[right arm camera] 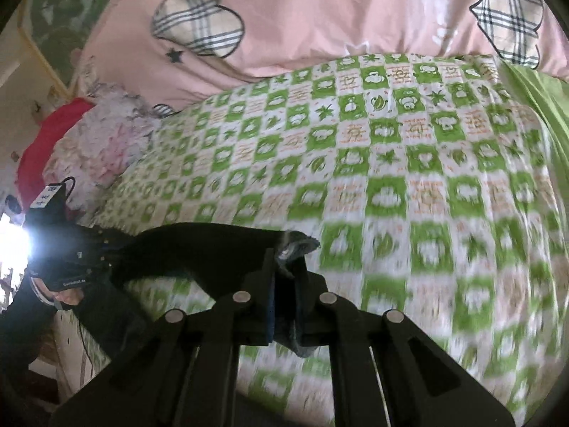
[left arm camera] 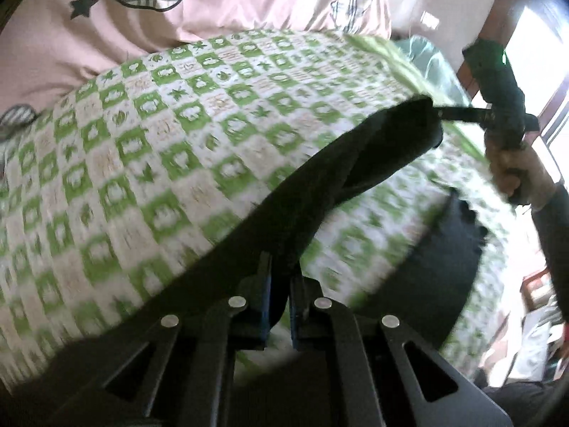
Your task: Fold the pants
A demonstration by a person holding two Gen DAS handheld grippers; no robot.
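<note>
Looking down from both cameras, I see the big bed sheet (left arm camera: 149, 149) with green and white squares, and I use it as my landmark. It fills most of each view (right arm camera: 409, 163). Behind the sheet, at its far edge, lies a pink blanket (left arm camera: 227, 0) with plaid hearts and little dark stars (right arm camera: 320, 10). At the far left corner of the sheet, in the right camera, sits a fluffy pale pillow (right arm camera: 103, 142) with something red (right arm camera: 42, 138) behind it.

Above the sheet hang the dark pants (left arm camera: 320, 170). They stretch like a rope between my two grippers and are lifted off the sheet. The pictures are blurry.

My left gripper (left arm camera: 281, 284) is squeezed nearly closed on one end of the pants, with dark cloth pinched between its blue pads. From the right camera I see it off to the left side of the sheet (right arm camera: 106, 252), held by a hand (right arm camera: 69, 297).

My right gripper (right arm camera: 286, 281) is also squeezed nearly closed, with the other end of the pants (right arm camera: 213, 249) bunched between its fingers. In the left camera it is at the right side of the sheet (left arm camera: 439, 114), held by my right hand (left arm camera: 515, 170).
</note>
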